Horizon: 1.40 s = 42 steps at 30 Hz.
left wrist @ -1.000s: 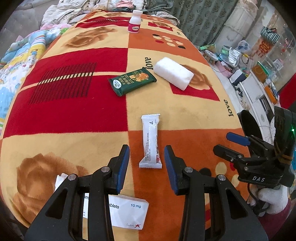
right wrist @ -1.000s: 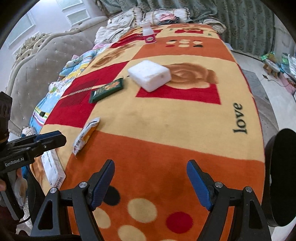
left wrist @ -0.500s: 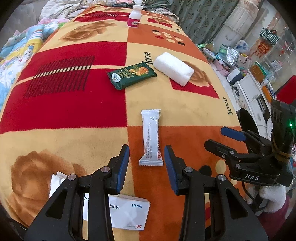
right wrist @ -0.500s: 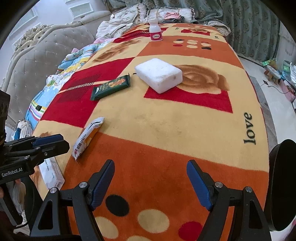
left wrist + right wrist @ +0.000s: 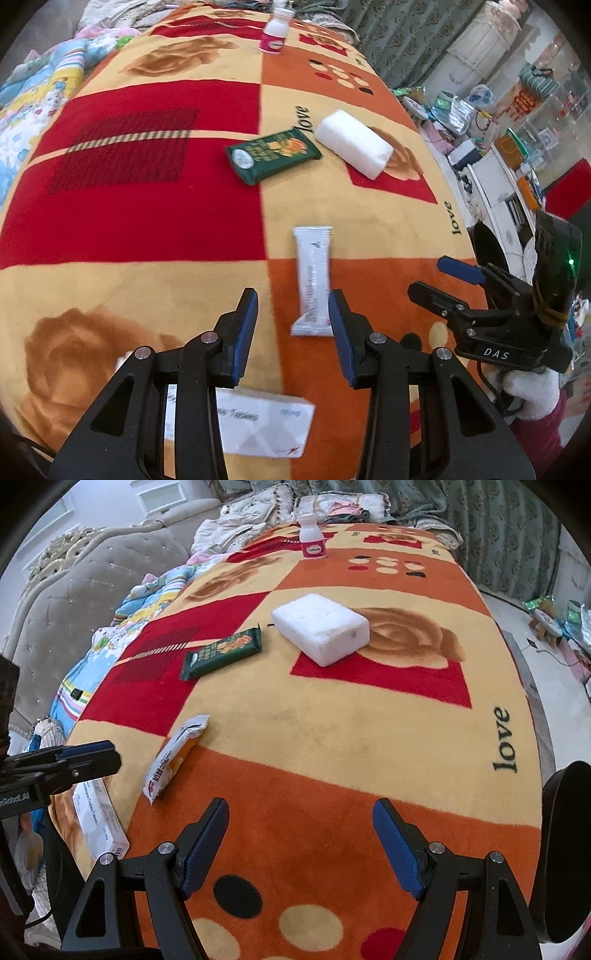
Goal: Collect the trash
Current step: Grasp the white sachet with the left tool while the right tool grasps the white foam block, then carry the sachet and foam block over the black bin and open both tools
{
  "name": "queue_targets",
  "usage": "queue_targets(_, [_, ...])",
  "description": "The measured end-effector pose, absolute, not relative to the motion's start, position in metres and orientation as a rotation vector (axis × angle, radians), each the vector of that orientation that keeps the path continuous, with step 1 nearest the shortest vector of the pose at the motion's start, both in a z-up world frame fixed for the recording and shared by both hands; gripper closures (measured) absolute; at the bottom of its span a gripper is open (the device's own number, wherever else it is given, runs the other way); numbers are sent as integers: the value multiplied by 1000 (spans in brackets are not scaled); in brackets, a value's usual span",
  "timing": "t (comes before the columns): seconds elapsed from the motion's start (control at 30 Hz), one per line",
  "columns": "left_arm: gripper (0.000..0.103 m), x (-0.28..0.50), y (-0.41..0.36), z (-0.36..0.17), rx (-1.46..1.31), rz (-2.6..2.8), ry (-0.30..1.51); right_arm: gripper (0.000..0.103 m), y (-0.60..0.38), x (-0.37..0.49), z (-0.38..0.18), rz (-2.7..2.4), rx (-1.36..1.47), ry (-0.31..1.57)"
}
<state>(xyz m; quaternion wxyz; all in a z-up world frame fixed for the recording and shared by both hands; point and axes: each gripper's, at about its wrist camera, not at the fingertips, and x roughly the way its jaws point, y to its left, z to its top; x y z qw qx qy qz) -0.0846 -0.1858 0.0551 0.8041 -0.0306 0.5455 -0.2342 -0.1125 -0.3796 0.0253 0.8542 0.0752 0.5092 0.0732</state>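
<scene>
White-gloved hand (image 5: pixel 532 391) (holding right tongs (image 5: pixel 439 278)) only in left view.

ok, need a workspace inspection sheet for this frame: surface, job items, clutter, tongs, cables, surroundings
Surface: patterned blanket in red, orange and yellow, printed "love".
Job's things: white wrapper just ahead of the left tongs; green packet; white foam block; tablet box at the near edge; small white bottle upright at the far end.
Clutter: nothing seen beyond these.
Grippers: left tongs open, empty, over the wrapper's near end; right tongs wide open, empty, above bare blanket.
Cables: one on the floor, at the right.
Surroundings: tufted headboard, pillows, green curtain, crowded shelves.
</scene>
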Motion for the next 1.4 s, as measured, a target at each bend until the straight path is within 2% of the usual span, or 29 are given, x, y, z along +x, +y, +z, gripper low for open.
queue_targets(0.33, [67,-74,-215,32,5,-505,1177,25,-386,-106,25,149,147,1067])
queue_targets(0.37, [76,-72,-215,30,-4,-510,1185,25,-386,-103,26,153,146,1066])
queue_targets(0.43, [86,-67,-212,25,-13,-510,1197,25,-387,-96,27,162,147,1060])
queue_targets(0.53, [89,-60,-205,28,-33,-496,1181,25,-387,-79,33,172,147,1041])
queue_targets(0.8, [89,-48,-183,37,-95,-465,1152,24,-394,1,43,152,53,1011])
queue_targets(1.07, [89,-45,-172,37,-147,-459,1163,23,-382,59,12,193,-80,1105])
queue_targets(1.1, [89,-45,-171,37,-150,-458,1163,24,-382,60,8,206,-68,1112])
queue_targets(1.13, [89,-45,-170,38,-153,-458,1161,34,-382,58,7,205,-62,1102])
queue_targets(1.17, [89,-45,-170,38,-155,-458,1160,38,-383,54,9,198,-63,1080])
queue_targets(1.4, [89,-54,-181,46,-149,-473,1135,38,-380,2,31,211,-64,1015])
